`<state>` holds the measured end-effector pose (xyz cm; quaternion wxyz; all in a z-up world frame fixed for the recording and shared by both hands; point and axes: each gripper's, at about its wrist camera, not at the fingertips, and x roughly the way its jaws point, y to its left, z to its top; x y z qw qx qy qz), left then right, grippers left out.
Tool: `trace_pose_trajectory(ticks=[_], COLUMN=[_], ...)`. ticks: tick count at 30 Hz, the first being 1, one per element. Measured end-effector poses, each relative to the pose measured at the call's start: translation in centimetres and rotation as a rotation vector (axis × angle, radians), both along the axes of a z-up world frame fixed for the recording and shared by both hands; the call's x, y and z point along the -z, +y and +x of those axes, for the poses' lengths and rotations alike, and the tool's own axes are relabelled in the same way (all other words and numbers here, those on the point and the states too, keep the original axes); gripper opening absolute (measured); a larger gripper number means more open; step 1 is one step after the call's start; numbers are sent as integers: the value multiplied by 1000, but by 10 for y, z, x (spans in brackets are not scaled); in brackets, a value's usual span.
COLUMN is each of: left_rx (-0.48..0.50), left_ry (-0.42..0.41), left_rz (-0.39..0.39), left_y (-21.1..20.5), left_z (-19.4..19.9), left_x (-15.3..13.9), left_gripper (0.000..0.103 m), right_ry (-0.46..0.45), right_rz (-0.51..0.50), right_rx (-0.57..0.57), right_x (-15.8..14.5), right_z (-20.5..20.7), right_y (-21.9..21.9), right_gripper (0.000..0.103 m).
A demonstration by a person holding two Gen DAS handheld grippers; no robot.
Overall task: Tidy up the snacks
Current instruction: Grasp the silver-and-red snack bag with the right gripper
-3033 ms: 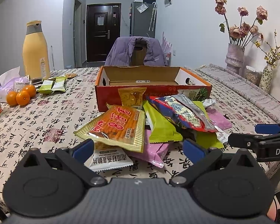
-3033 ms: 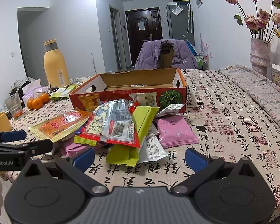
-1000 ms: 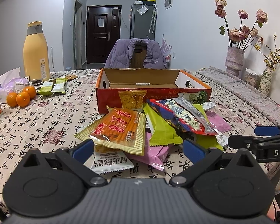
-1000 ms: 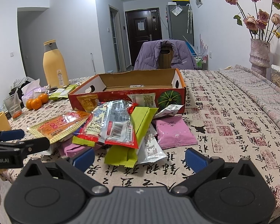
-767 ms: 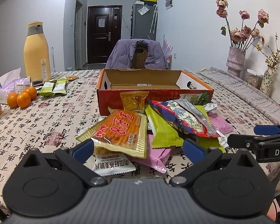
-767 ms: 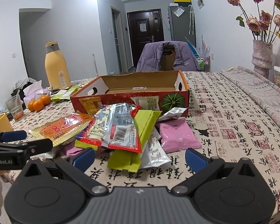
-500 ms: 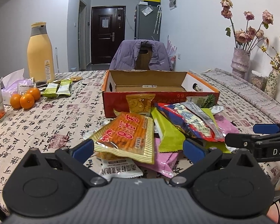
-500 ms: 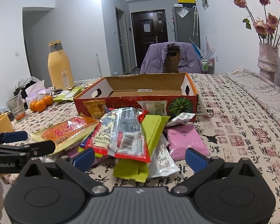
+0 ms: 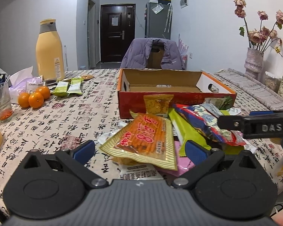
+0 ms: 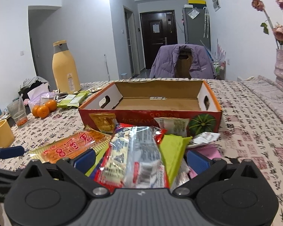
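A heap of snack packets lies on the patterned tablecloth in front of an open, empty red cardboard box [image 9: 134,101] [image 10: 137,115]. My left gripper [image 9: 139,150] is open, and its fingers straddle the near end of an orange packet [image 9: 141,141] without touching it. My right gripper [image 10: 140,160] is open too, low over a red-and-silver packet [image 10: 135,156] that lies between its wide fingers. Green packets [image 10: 173,150] [image 9: 186,133], pink ones [image 10: 209,148] and white ones lie under and beside these. The right gripper's finger [image 9: 254,126] crosses the right side of the left wrist view.
On the left stand a tall yellow bottle [image 9: 50,50], three oranges [image 9: 33,98], two green packets [image 9: 68,87], a plastic cup [image 9: 1,103] and a yellow cup [image 10: 1,134]. A chair with a purple jacket [image 9: 152,54] is behind the box. Vases of flowers [image 9: 254,62] stand at the far right.
Both grippers have moved forward and lower toward the heap. The right one now has the red-and-silver packet between its fingers. Neither has shut.
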<state>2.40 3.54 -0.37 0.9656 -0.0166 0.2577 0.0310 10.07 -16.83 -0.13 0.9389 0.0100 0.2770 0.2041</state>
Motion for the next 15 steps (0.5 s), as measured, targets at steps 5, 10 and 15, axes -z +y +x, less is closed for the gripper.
trace_pose_trajectory(ticks=[5, 10, 15], left_rx=[-5, 2, 13], left_ry=[9, 15, 28], left_rz=[5, 6, 0], left_y=[4, 6, 7], left_z=[4, 10, 14], left_x=[1, 2, 5], left_gripper=[103, 103, 103], right_ry=[19, 38, 11], right_rz=[-16, -42, -65], right_rx=[-22, -26, -49], right_x=[8, 19, 20], right_z=[19, 30, 28], right_y=[15, 26, 32], right_gripper=[97, 86, 78])
